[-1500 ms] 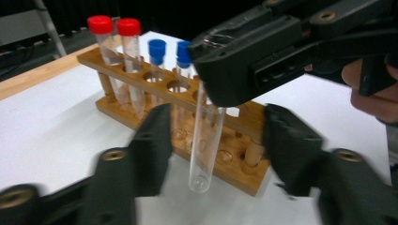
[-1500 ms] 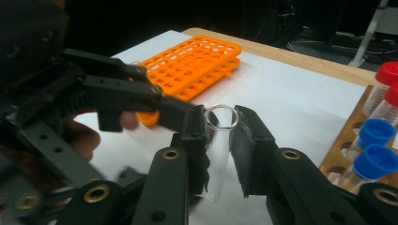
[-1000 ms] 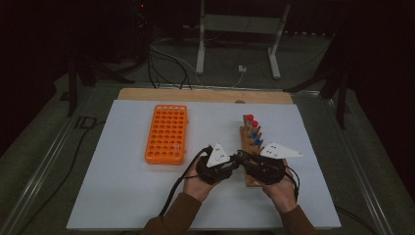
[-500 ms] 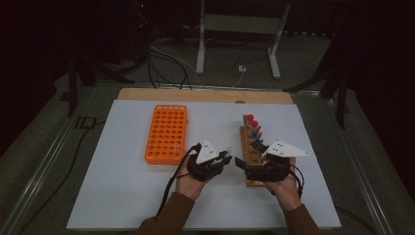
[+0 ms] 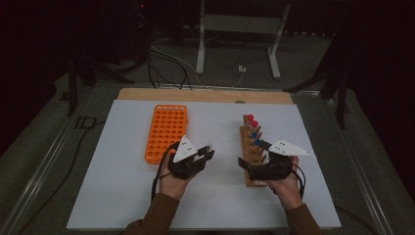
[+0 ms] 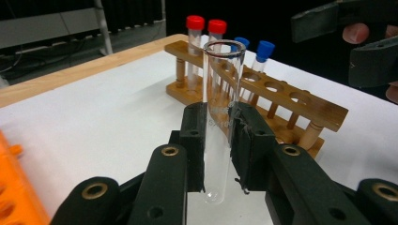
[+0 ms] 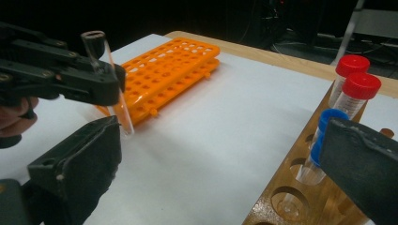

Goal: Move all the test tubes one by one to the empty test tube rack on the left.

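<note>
Left gripper [image 6: 218, 140] is clamped on a clear glass tube [image 6: 221, 112], which is held upright with its open mouth on top and its round bottom hanging just below the pads. From above, that gripper [image 5: 198, 159] is seen over the white mat [image 5: 117, 196], between the orange rack [image 5: 166, 131] and the wooden rack [image 5: 252, 152], nearer the orange one, so the tube is up in the air and not in either rack. Right gripper [image 5: 252, 155] has just been opening and is now spread wide with nothing between the jaws; it's parked right by the near end of the wooden rack. Two red-capped tubes [image 7: 354, 84] and two blue-capped ones [image 6: 258, 49] are standing in the far holes of the wooden rack, and several near holes are left open. No tubes can be made out in the orange rack.
</note>
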The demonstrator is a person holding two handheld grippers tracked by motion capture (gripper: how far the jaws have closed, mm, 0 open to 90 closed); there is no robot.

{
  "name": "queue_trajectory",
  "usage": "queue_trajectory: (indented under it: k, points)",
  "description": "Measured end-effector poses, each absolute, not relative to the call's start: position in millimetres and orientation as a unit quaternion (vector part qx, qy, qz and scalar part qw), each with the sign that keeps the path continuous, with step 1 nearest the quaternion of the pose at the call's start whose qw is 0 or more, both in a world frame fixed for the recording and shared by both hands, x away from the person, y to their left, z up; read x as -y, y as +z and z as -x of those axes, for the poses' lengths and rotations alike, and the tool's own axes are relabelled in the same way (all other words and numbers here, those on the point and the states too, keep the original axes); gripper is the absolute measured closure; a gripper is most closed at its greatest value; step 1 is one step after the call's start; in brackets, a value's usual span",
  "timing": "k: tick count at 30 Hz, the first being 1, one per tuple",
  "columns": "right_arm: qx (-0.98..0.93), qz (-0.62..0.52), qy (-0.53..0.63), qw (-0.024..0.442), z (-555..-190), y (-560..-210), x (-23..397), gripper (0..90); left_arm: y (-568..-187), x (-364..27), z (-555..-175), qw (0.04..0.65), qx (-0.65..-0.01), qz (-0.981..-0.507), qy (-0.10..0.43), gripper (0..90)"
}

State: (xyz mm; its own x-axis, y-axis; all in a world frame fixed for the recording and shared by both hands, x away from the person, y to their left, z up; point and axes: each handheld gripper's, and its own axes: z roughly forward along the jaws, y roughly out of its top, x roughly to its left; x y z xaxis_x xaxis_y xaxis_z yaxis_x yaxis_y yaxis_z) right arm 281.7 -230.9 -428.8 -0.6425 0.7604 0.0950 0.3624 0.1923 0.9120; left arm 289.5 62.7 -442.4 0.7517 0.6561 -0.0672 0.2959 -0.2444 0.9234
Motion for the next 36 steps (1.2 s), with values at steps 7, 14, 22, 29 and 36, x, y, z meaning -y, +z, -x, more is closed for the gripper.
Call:
queue_trajectory:
  k: [7, 14, 22, 29, 36]
  points:
    - [-0.744, -0.379, 0.514, 0.198, -282, -429, 233, 0.0, -437, -81, -290, 0.536, -0.319, -0.76, 0.181, 76.1]
    - [-0.74, -0.384, 0.515, 0.198, -281, -428, 236, 0.0, -434, -103, -290, 0.541, -0.338, -0.745, 0.192, 76.1]
    - [-0.74, -0.385, 0.514, 0.198, -281, -429, 237, 0.0, -436, -126, -293, 0.535, -0.364, -0.737, 0.194, 76.0]
    - [-0.74, -0.384, 0.515, 0.198, -281, -430, 238, 0.0, -438, -142, -293, 0.532, -0.382, -0.73, 0.197, 76.0]
    - [-0.739, -0.387, 0.515, 0.196, -281, -431, 239, 0.0, -445, -150, -297, 0.522, -0.395, -0.727, 0.207, 76.0]
